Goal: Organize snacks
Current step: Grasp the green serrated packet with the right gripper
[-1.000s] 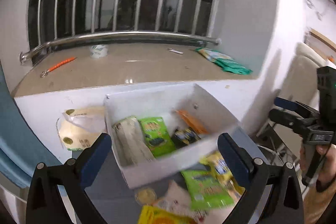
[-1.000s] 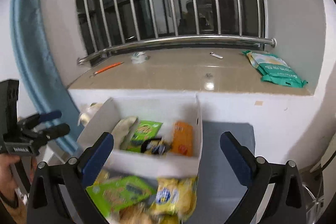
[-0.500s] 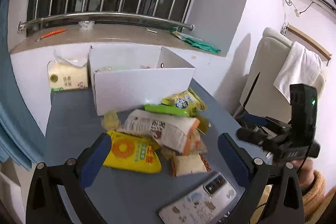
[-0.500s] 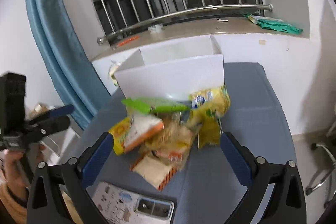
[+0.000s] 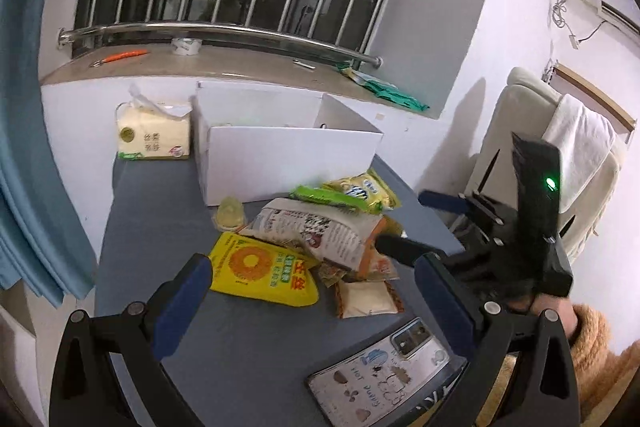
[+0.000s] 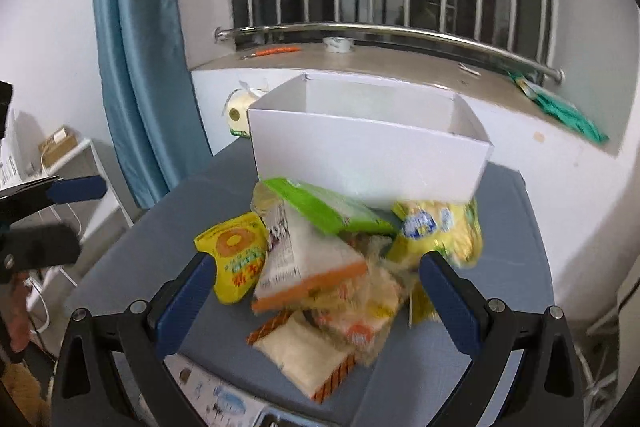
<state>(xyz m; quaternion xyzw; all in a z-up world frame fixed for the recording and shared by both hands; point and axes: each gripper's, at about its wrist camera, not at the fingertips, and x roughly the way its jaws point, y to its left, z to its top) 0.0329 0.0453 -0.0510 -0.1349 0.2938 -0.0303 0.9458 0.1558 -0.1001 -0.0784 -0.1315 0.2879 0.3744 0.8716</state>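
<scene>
1. The left gripper (image 5: 312, 303) hangs with its blue-padded jaws spread wide and nothing between them; the right gripper (image 6: 316, 299) is likewise spread and empty, above the near edge of the snack pile.

2. Taking the white cardboard box (image 5: 288, 163) as landmark: the snacks lie in a loose heap on the grey tabletop (image 5: 160, 211) just in front of its near wall. A yellow sunflower-print pouch (image 5: 264, 271) sits at the heap's near-left, a white printed bag with an orange end (image 5: 320, 231) leans across the middle, a flat green packet (image 5: 324, 197) rests on top, touching or almost touching the box, and a yellow crinkled bag (image 5: 362, 189) lies to the front-right.

3. A small clear packet with striped orange edges (image 6: 304, 355) lies nearest, farthest from the box.

4. A phone in a decorated case (image 5: 380, 375) lies well in front of the box, apart from the heap.

5. The step in hand appears to be choosing one snack. It would go best to take a top or outlying packet by its edge, since pulling a buried one could drag its neighbours.
</scene>
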